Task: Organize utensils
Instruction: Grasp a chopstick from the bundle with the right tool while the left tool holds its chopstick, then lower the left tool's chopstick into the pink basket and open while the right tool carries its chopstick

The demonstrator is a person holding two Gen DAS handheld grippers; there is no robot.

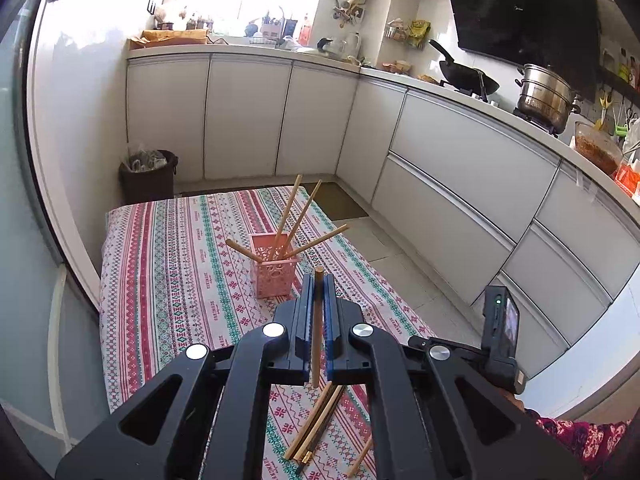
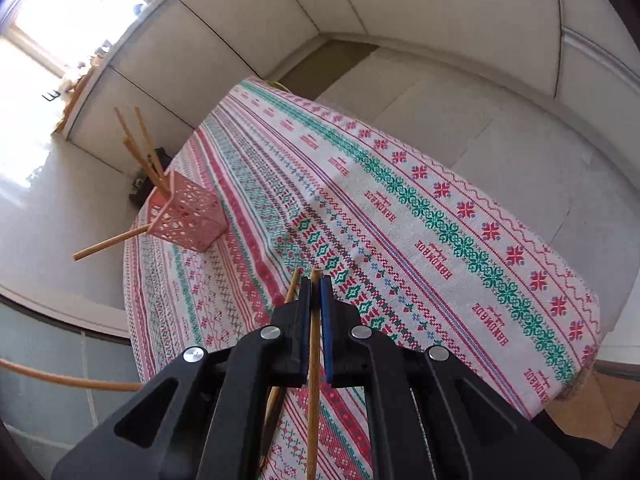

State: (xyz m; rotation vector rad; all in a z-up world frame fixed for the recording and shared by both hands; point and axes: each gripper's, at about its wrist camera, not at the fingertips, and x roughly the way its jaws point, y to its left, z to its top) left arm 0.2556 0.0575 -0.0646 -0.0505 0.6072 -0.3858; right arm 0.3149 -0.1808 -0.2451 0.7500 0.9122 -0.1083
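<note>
A pink perforated holder [image 1: 274, 269] stands on the patterned tablecloth [image 1: 168, 280] with several wooden chopsticks [image 1: 304, 210] leaning out of it; it also shows in the right wrist view [image 2: 186, 216]. My left gripper [image 1: 319, 280] is shut on a wooden chopstick [image 1: 317, 328], held above the table just short of the holder. My right gripper [image 2: 316, 280] is shut on another chopstick [image 2: 314, 380], with a second chopstick [image 2: 294, 284] lying beside its left finger. Several loose chopsticks [image 1: 316, 424] lie on the cloth under my left gripper.
White kitchen cabinets [image 1: 460, 168] wrap around the back and right. A dark bin [image 1: 148, 176] stands beyond the table's far left corner. A wok [image 1: 468, 74] and steel pot [image 1: 546, 96] sit on the counter. The table's right edge [image 2: 560, 380] drops to tiled floor.
</note>
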